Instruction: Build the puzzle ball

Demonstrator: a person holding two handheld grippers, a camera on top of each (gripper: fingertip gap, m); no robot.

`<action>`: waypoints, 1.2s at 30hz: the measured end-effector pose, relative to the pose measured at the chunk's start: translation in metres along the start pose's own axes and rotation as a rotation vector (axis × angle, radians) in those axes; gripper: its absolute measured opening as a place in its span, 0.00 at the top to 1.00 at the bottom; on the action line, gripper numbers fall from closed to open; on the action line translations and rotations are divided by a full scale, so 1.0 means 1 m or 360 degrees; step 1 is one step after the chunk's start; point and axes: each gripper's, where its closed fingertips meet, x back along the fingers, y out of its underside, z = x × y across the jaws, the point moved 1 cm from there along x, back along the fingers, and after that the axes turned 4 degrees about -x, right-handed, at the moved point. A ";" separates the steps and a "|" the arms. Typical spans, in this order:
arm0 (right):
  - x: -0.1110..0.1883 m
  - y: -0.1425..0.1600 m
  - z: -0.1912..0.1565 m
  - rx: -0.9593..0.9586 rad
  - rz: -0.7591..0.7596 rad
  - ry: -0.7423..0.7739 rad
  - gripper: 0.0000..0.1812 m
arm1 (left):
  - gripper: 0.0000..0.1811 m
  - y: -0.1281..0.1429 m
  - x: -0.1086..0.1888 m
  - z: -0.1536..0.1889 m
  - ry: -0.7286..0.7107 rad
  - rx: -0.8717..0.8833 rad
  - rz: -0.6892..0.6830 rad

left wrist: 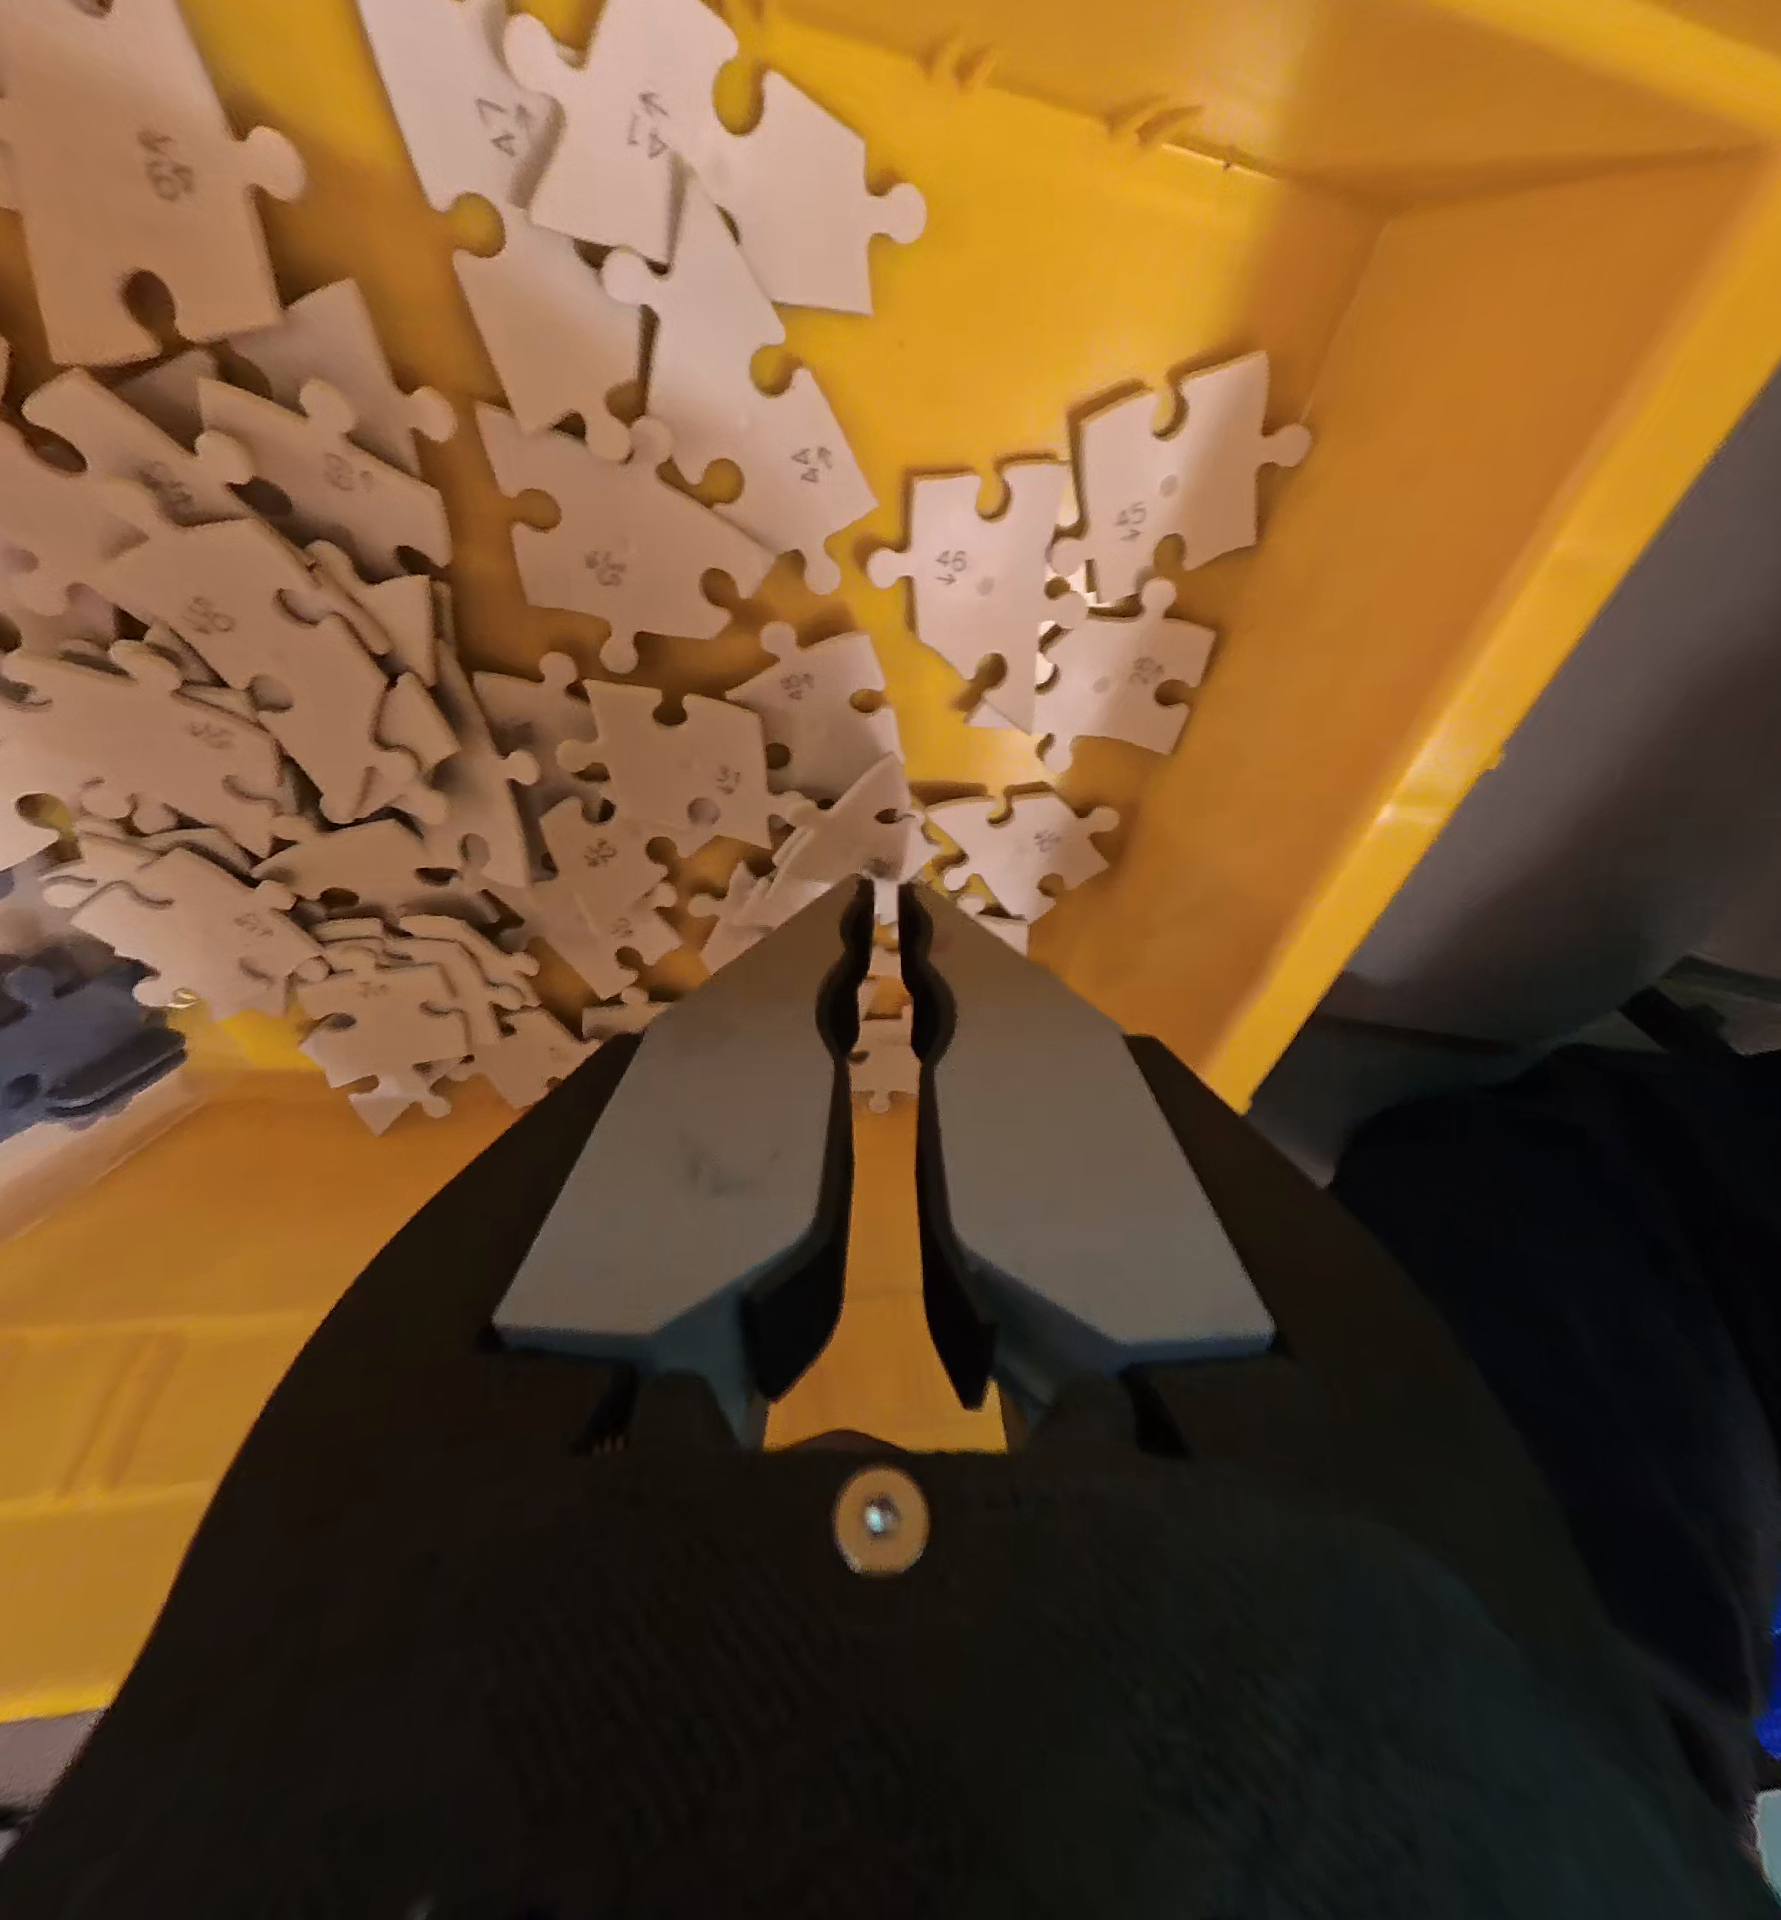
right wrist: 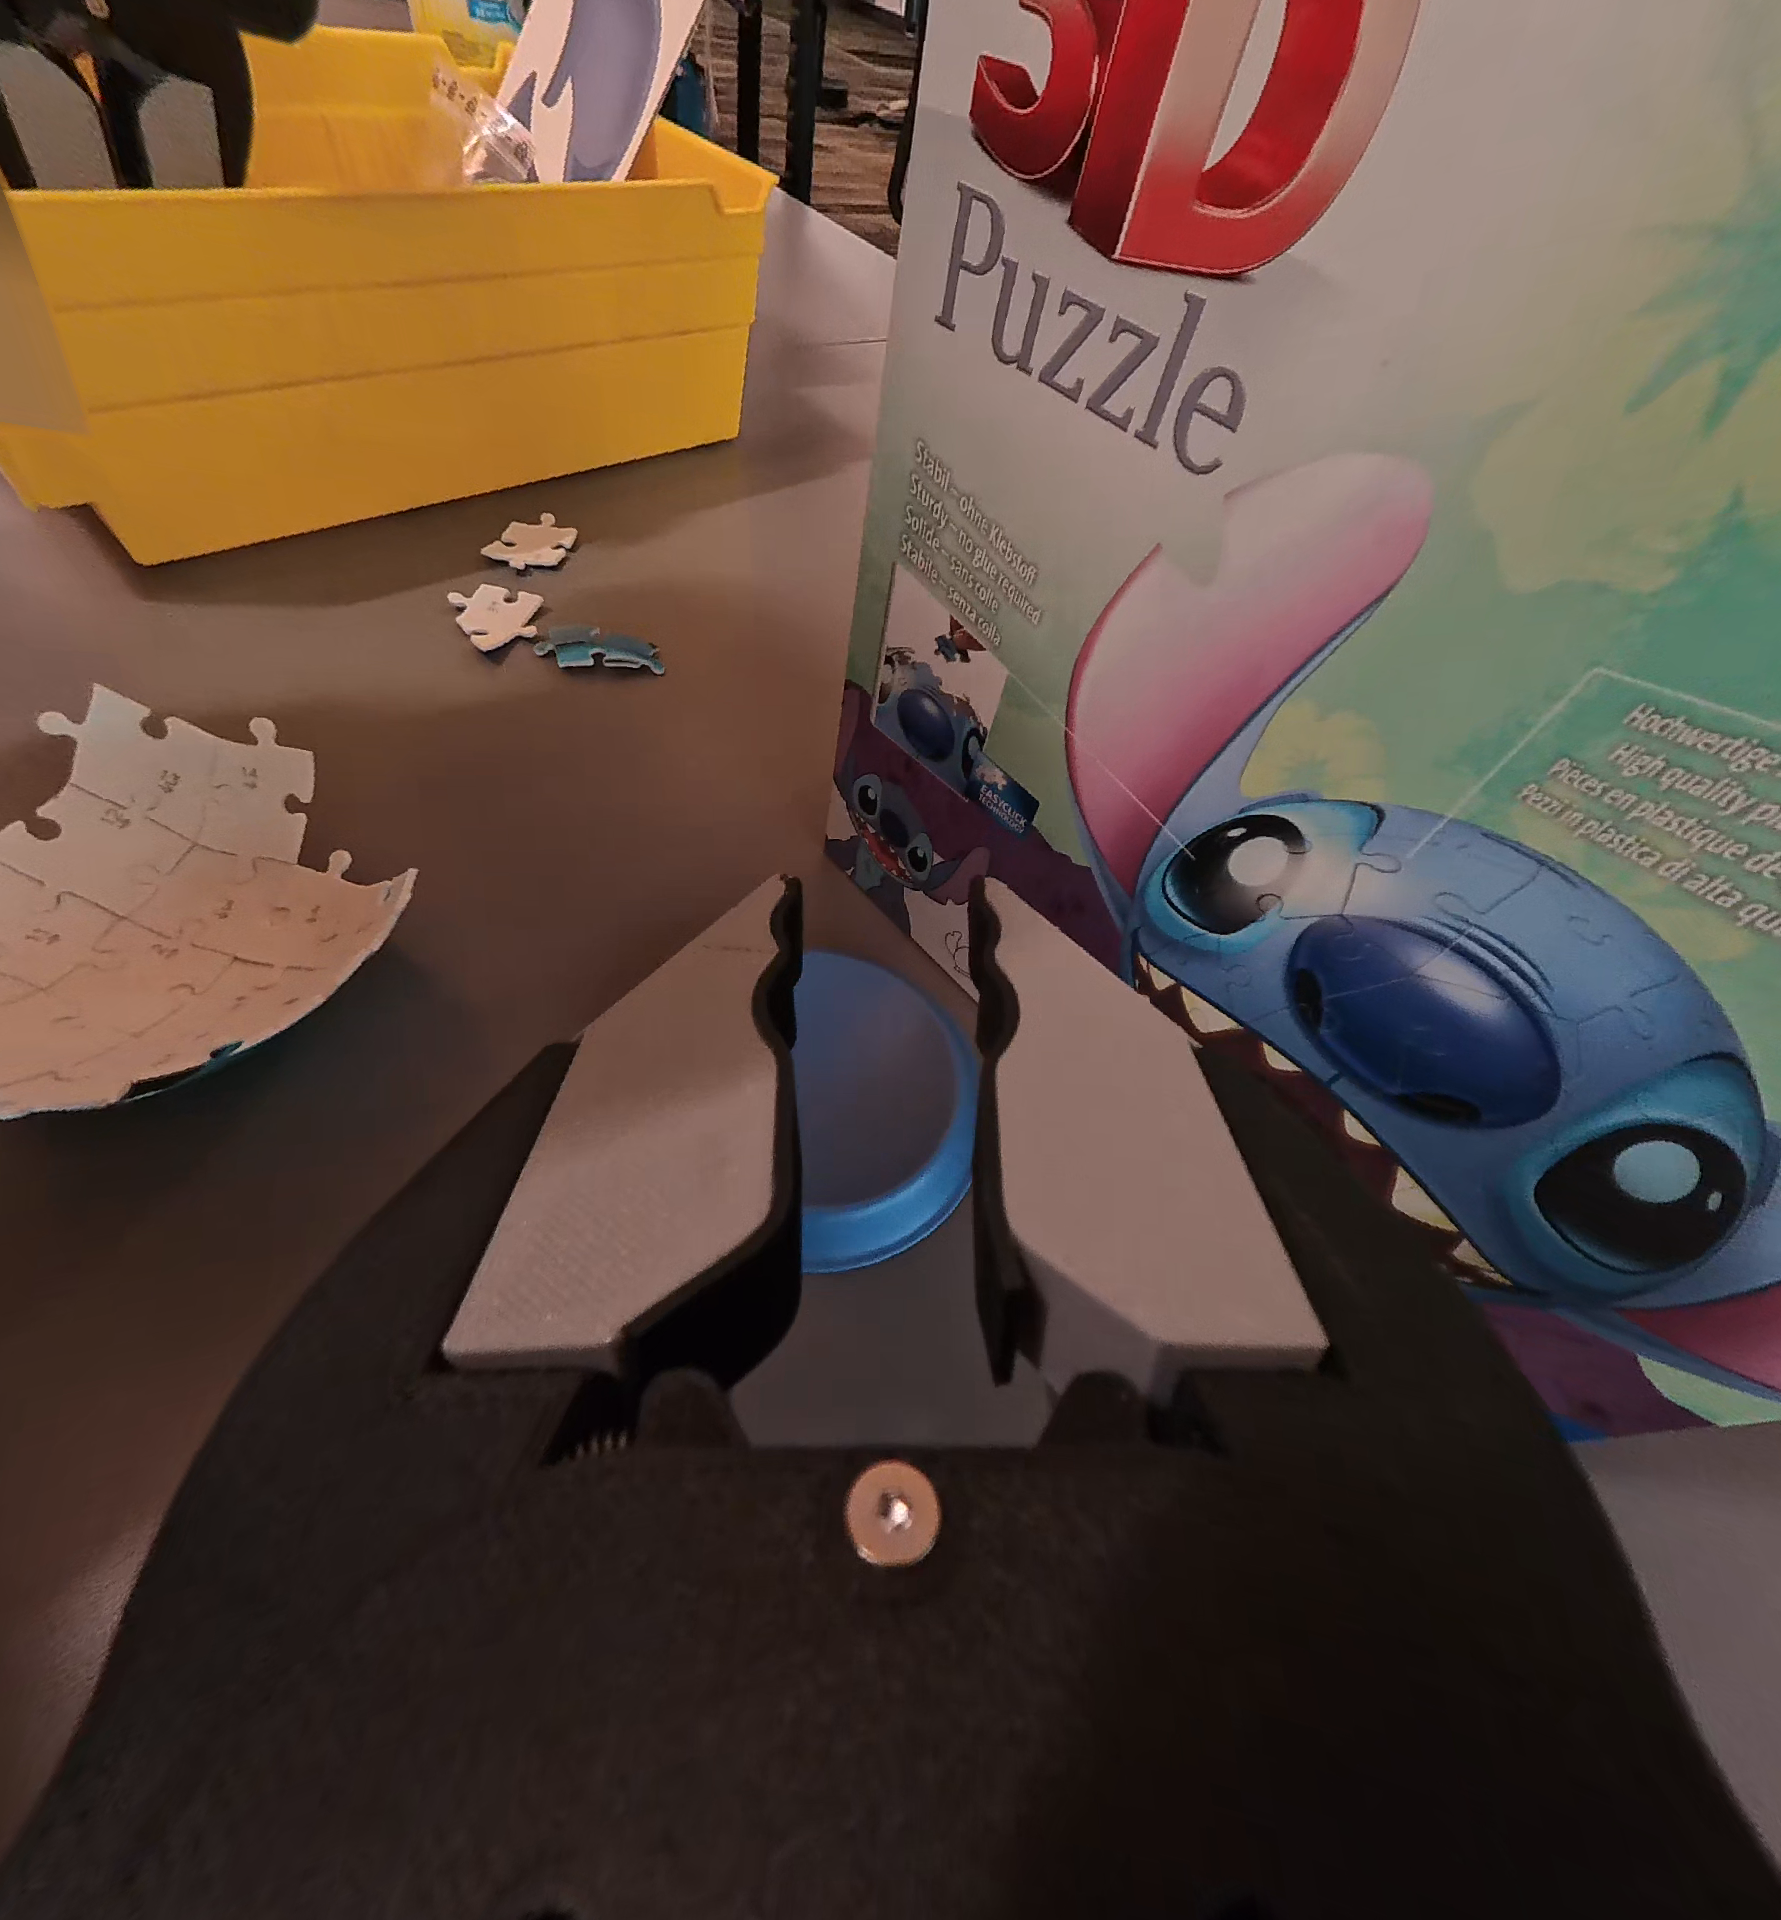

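A: Largest first?
B: Puzzle box [right wrist: 1385, 644] standing as reference; yellow bin [left wrist: 1281, 644] corralling loose pieces [left wrist: 616, 540]; half-built shell [right wrist: 138, 935] waiting on the table.
A: Claws?
B: Left gripper [left wrist: 884, 891] nearly closing, seemingly nipping one upturned piece [left wrist: 855, 821]. Right gripper [right wrist: 881, 894] idling, slightly parted, empty, over a blue stand [right wrist: 881, 1101].

Inside the yellow bin [left wrist: 1333, 582], loose puzzle pieces [left wrist: 595, 561] are crowding the floor toward your left, leaving bare yellow along the right wall and nearest you. On the bench [right wrist: 574, 831], the tall puzzle box [right wrist: 1385, 623] is blocking your right side, with the blue stand [right wrist: 875, 1101] sitting just before it. The curved half-built shell [right wrist: 138, 914] is occupying the left, three stray pieces [right wrist: 533, 613] are lying ahead, and open bench is running between them.
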 end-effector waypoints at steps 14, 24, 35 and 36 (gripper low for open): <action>0.001 0.000 0.002 -0.0021 0.0007 0.0013 0.84 | 0.99 0.025 0.008 -0.019 -0.0180 0.0192 -0.0073; 0.004 -0.001 0.003 -0.0026 0.0014 0.0019 0.85 | 0.99 0.014 -0.002 0.010 0.0053 0.0114 -0.0091; 0.004 0.002 0.000 -0.0115 0.0027 -0.0065 0.85 | 1.00 0.016 0.007 -0.003 -0.0131 0.0212 -0.0144; 0.005 0.000 0.000 -0.0105 0.0032 -0.0059 0.85 | 1.00 0.020 0.013 -0.008 -0.0172 0.0295 -0.0115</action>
